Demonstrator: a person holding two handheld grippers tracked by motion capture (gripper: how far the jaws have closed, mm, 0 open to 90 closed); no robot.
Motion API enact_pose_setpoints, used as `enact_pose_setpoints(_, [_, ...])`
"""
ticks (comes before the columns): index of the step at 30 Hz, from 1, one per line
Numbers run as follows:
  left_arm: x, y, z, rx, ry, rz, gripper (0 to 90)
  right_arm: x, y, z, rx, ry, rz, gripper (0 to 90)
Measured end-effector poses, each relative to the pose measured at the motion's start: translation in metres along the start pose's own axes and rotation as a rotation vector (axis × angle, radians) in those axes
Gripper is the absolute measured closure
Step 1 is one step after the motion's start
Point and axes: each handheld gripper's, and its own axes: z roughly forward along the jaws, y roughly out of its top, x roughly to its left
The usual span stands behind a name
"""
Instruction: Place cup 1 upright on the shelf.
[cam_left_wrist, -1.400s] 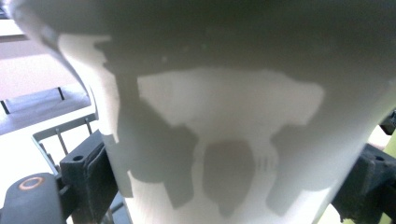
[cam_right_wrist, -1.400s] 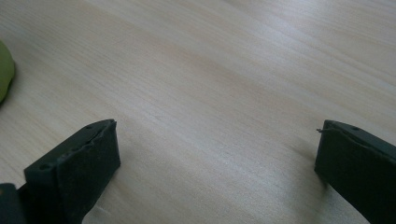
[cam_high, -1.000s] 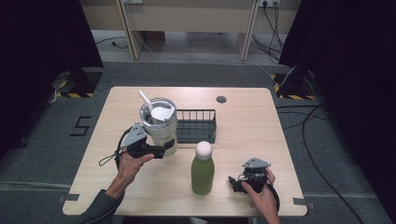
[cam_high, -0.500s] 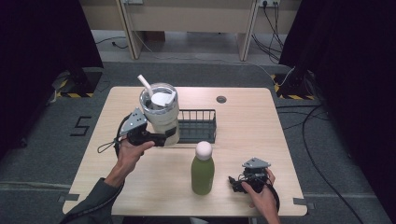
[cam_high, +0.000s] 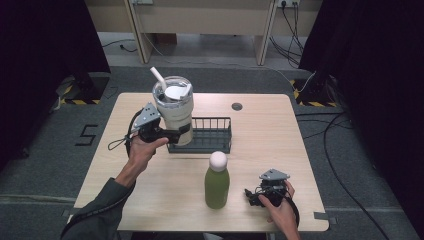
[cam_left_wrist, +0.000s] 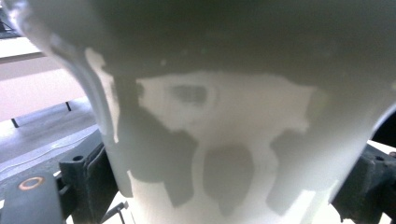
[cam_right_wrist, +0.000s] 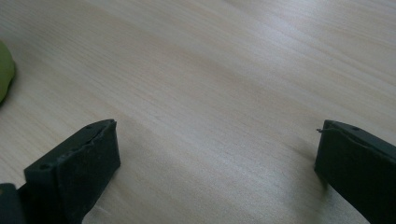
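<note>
A cream tumbler (cam_high: 175, 107) with a clear lid and a white straw hangs lifted over the left end of a black wire rack (cam_high: 210, 134). My left gripper (cam_high: 181, 132) is shut on the tumbler's lower body; up close its pale wall (cam_left_wrist: 224, 140) sits between the two jaws. A green bottle (cam_high: 217, 181) with a white round cap stands at the table's front middle. My right gripper (cam_high: 251, 196) rests low near the front right, open, its jaws wide apart over bare wood (cam_right_wrist: 215, 107). The bottle's green edge (cam_right_wrist: 4, 70) shows at the left of the right gripper view.
The wooden table (cam_high: 280, 135) has a round cable hole (cam_high: 237, 106) at the back right. Cables lie on the grey floor (cam_high: 320, 120) to the right, and a wooden bench (cam_high: 200, 20) stands beyond the table.
My left gripper has lifted the tumbler up and back, toward the wire rack. The right gripper and the green bottle have stayed in place.
</note>
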Motion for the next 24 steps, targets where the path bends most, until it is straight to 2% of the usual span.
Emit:
enact_pose_setpoints(15, [0.015, 0.000, 0.023, 0.004, 0.039, -0.024, 11.0, 0.000, 0.000, 0.000, 0.001, 0.000, 0.001, 0.2])
enact_pose_setpoints(24, [0.024, -0.005, 0.038, 0.016, 0.059, -0.019, 10.9, 0.000, 0.000, 0.000, 0.000, 0.001, -0.002, 0.2])
